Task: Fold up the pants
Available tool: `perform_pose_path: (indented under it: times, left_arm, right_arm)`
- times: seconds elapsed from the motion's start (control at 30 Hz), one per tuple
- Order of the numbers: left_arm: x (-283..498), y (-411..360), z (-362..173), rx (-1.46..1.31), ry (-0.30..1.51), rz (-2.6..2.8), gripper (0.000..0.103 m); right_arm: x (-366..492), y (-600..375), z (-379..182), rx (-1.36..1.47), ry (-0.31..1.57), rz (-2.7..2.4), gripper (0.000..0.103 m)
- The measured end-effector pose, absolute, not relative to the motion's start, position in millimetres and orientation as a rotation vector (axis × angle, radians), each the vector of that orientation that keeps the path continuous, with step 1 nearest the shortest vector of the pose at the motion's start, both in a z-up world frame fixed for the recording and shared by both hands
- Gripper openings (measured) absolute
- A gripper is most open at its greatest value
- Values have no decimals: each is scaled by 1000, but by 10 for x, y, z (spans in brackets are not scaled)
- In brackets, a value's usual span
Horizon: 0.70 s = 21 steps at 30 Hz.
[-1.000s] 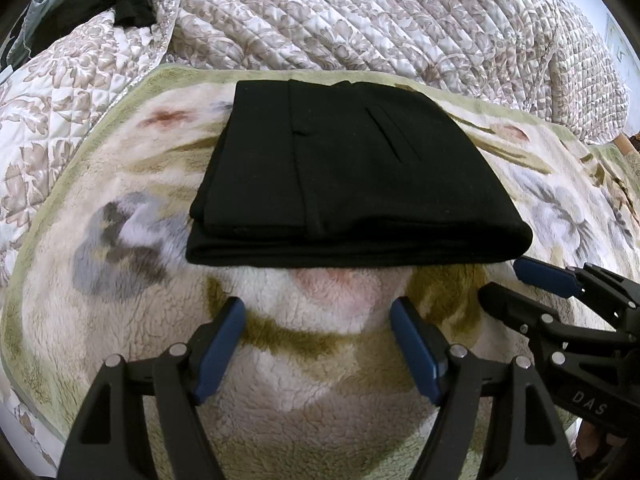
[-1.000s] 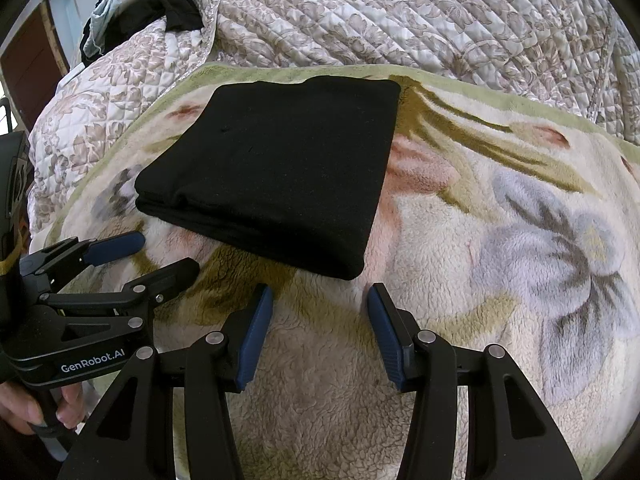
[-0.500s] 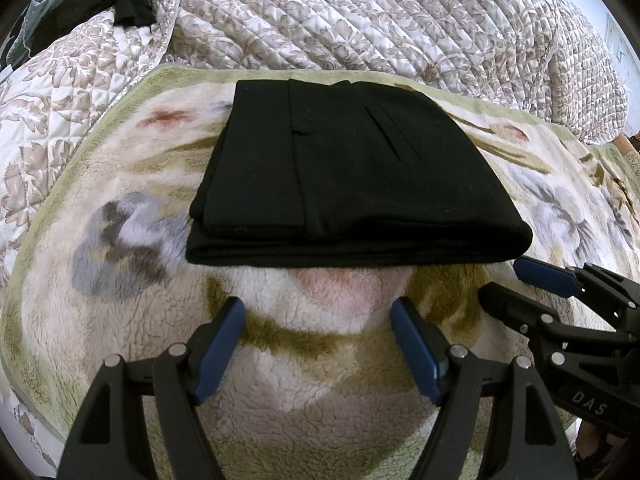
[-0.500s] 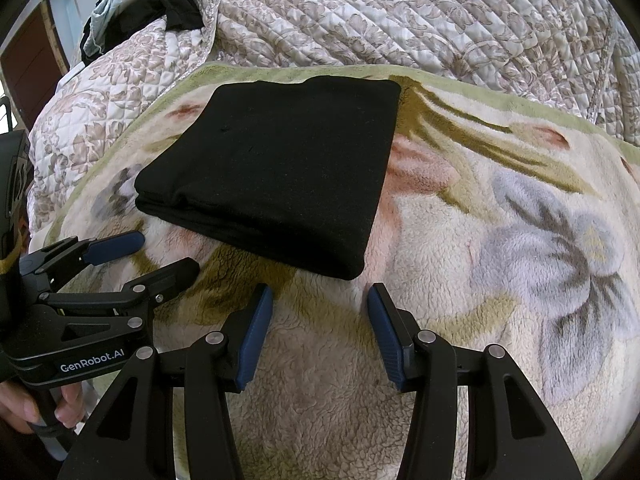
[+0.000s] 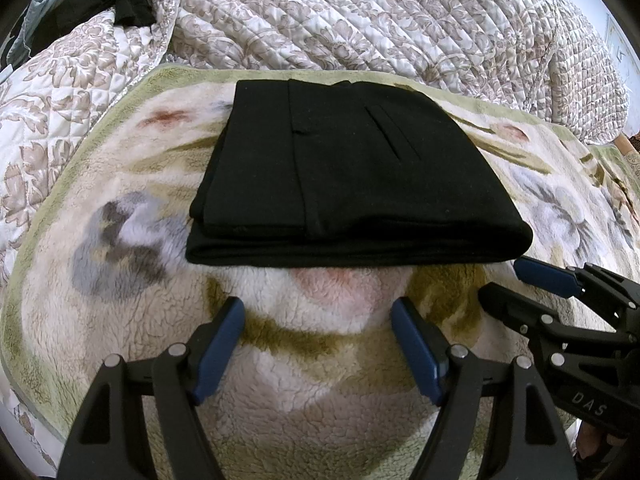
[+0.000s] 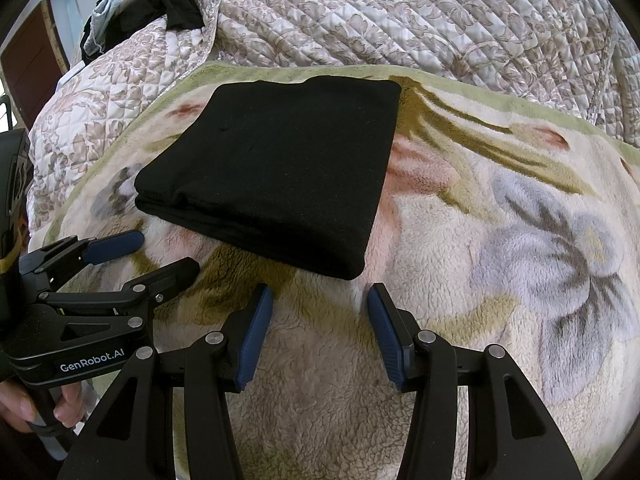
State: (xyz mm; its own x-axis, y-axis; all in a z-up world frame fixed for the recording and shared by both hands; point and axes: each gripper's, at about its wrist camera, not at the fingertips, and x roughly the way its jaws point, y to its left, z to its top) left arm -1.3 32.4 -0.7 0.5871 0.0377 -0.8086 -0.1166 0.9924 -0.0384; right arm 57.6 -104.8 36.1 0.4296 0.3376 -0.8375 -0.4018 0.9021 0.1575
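Behind both empty, wide-open claws (left claw (image 5: 318, 344), right claw (image 6: 320, 330)) lie folded pants (image 5: 352, 176) on a fleece blanket (image 5: 120, 300).

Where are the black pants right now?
The folded black pants lie on the floral fleece blanket, centre frame in the left wrist view, just beyond the open left tongs and right tongs, untouched by either.

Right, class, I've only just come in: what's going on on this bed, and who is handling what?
A person holds a two-finger tool in each hand over a floral fleece blanket on a quilted bed. The black pants lie folded into a neat, layered rectangle on the blanket. The left tool and the right tool both hover open just short of the pants' near edge, touching nothing. The folding looks finished.
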Motion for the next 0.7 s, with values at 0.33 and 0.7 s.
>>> perform_pose_path:
  times: [0.33, 0.7]
  left_arm:
    - [-13, 321, -6, -90, 939, 90, 78]
    - [-8, 333, -16, -93, 943, 91, 79]
  right_arm:
    - [580, -1048, 361, -70, 1028, 461, 50]
    - [581, -1046, 360, -70, 1027, 460, 51]
